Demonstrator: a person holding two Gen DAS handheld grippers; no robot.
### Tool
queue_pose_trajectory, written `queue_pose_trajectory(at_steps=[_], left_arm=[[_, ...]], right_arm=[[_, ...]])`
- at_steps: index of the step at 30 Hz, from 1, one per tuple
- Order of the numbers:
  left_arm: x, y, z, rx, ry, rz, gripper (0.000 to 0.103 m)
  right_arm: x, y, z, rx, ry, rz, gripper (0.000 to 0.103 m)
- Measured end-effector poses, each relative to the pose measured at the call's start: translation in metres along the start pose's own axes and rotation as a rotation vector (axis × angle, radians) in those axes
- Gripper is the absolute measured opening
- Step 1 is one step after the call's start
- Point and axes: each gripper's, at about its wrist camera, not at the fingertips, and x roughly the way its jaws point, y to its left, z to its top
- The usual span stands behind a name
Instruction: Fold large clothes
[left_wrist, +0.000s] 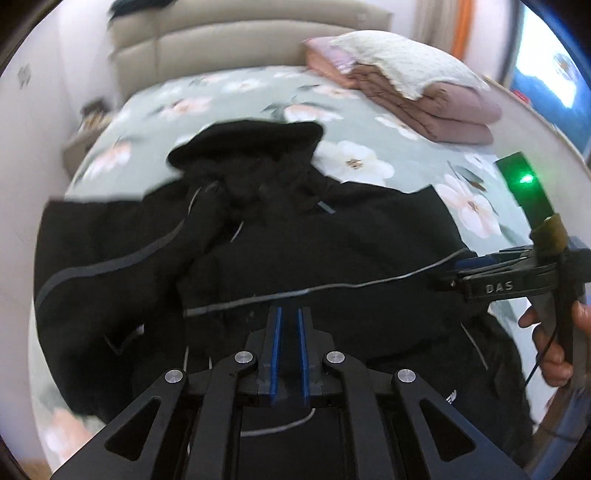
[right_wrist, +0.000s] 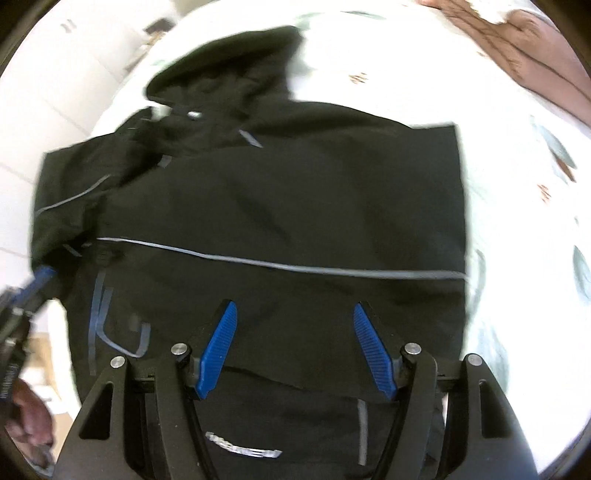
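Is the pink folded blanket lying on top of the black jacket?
No, the pink folded blanket sits apart from the black jacket, farther up the bed.

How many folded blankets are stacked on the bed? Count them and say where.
1 for certain: a pink blanket folded in layers at the bed's far right corner, under a white pillow. It may be more than one; the layers blur together.

Black jacket's (left_wrist: 295, 240) hem cut off at the lower edge, its hood (left_wrist: 251, 142) smeared by blur — dark heap (left_wrist: 140, 5) above the headboard (left_wrist: 236, 40) unreadable, bedspread (right_wrist: 517, 206) washed out white
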Motion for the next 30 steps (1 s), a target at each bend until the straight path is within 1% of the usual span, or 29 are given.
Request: queue_pose_trajectory(at_steps=[2, 5, 7, 9, 12, 15, 19, 20, 22, 24, 26, 28, 30], left_arm=[[-0.002, 0.019, -0.004, -0.07, 0.018, 0.039, 0.012], [-0.007, 0.044, -0.012, -0.158, 0.012, 0.096, 0.013], [-0.008, 0.061, -0.011, -0.21, 0.005, 0.134, 0.015], [-0.009, 0.081, -0.011, -0.256, -0.002, 0.176, 0.015], [-0.007, 0.105, -0.012, -0.305, -0.005, 0.208, 0.015], [-0.003, 0.122, -0.011, -0.344, -0.009, 0.224, 0.015], [0.002, 0.14, -0.011, -0.377, -0.013, 0.225, 0.015], [0.003, 0.142, -0.012, -0.377, -0.013, 0.224, 0.015], [0.003, 0.144, -0.012, -0.371, -0.007, 0.226, 0.015], [0.005, 0.144, -0.011, -0.357, 0.0, 0.239, 0.015], [0.004, 0.144, -0.008, -0.352, -0.002, 0.25, 0.015], [0.002, 0.144, -0.005, -0.354, -0.016, 0.261, 0.015], [-0.003, 0.144, -0.002, -0.36, -0.036, 0.262, 0.015]], right_arm=[[0.004, 0.019, 0.013, -0.028, -0.002, 0.051, 0.071], [0.013, 0.054, 0.041, -0.082, -0.009, 0.132, 0.071], [0.022, 0.079, 0.063, -0.111, -0.019, 0.174, 0.071], [0.036, 0.104, 0.092, -0.122, -0.018, 0.234, 0.071], [0.055, 0.127, 0.125, -0.118, -0.017, 0.273, 0.071], [0.084, 0.145, 0.159, -0.094, 0.009, 0.304, 0.071], [0.126, 0.163, 0.188, -0.07, 0.057, 0.305, 0.071], [0.135, 0.165, 0.193, -0.063, 0.068, 0.309, 0.071], [0.149, 0.172, 0.197, -0.056, 0.085, 0.32, 0.048], [0.153, 0.179, 0.197, -0.075, 0.081, 0.298, 0.04], [0.139, 0.184, 0.191, -0.1, 0.033, 0.319, 0.036], [0.121, 0.185, 0.182, -0.128, -0.006, 0.306, 0.035], [0.094, 0.18, 0.168, -0.14, -0.057, 0.293, 0.033]])
